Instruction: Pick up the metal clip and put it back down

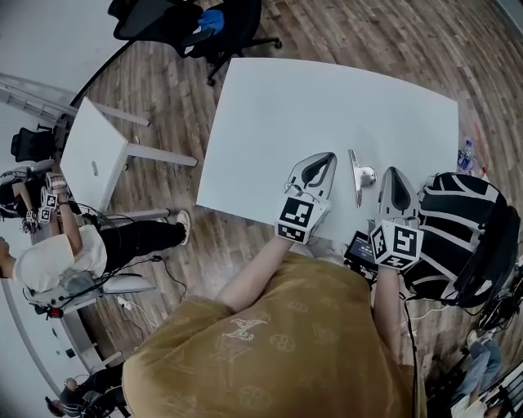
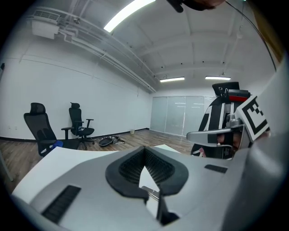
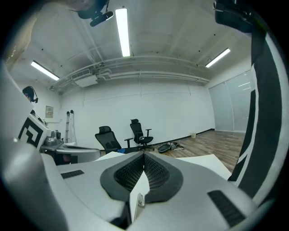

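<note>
Two grippers hang over the near edge of a white surface (image 1: 327, 106). The metal clip (image 1: 356, 178) lies on it between them, long and narrow, pointing away from the person, with a small rounded part on its right side. It touches neither gripper. The left gripper (image 1: 329, 157) is just beside it on one side and the right gripper (image 1: 395, 171) just beside it on the other.

The left gripper's jaws are pressed together at the tips. Its own view shows the ribbed black pads meeting in a point, and only pale surface shows through the diamond-shaped gap behind them. The right gripper's jaws are likewise closed tip to tip and pinch no object.

A bulky black-and-white backpack (image 1: 462, 237) crowds the near right corner, close against the right gripper's outer side. From the left gripper view it stands up behind the right gripper. A dark flat item (image 1: 359, 245) sits at the near edge between the person's forearms, but I cannot tell what it is.

Beyond the surface is wood flooring. A small white table (image 1: 90, 151) stands well apart to the left, and black office chairs (image 1: 192, 24) sit past the far left corner. Another person (image 1: 57, 261) is at the far left of the head view. A small bottle (image 1: 465, 155) stands off the right edge.
</note>
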Demonstrator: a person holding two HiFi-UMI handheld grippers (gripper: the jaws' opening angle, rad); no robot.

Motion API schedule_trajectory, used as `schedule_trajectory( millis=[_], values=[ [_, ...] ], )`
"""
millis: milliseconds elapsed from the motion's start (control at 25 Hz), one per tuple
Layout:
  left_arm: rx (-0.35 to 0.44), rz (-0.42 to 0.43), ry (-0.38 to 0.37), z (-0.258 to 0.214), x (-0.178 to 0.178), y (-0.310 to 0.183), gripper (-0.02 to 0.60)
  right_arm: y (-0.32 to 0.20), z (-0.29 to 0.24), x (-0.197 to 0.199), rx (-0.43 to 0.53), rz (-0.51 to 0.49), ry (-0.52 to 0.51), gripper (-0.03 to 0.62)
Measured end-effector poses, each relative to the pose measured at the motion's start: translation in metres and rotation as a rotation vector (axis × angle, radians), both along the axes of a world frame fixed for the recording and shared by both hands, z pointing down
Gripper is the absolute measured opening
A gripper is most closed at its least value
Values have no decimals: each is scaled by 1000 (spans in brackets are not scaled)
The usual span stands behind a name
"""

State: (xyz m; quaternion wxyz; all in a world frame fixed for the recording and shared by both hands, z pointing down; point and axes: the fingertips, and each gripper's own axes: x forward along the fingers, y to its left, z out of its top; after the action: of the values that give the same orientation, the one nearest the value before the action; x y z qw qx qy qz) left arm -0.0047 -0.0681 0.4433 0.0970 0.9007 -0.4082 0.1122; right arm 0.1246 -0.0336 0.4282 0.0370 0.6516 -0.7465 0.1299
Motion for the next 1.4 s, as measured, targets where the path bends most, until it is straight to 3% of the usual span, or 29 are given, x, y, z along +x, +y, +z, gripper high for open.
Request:
schedule_trajectory(
  millis=[600,1400],
  values=[
    [118,-11,48,-63,-7,-2,6,13,-56,7,122,39,2,8],
    [127,-22,54,-71,-11,1,5,15,-72,1,151,20,-10,8]
  ],
)
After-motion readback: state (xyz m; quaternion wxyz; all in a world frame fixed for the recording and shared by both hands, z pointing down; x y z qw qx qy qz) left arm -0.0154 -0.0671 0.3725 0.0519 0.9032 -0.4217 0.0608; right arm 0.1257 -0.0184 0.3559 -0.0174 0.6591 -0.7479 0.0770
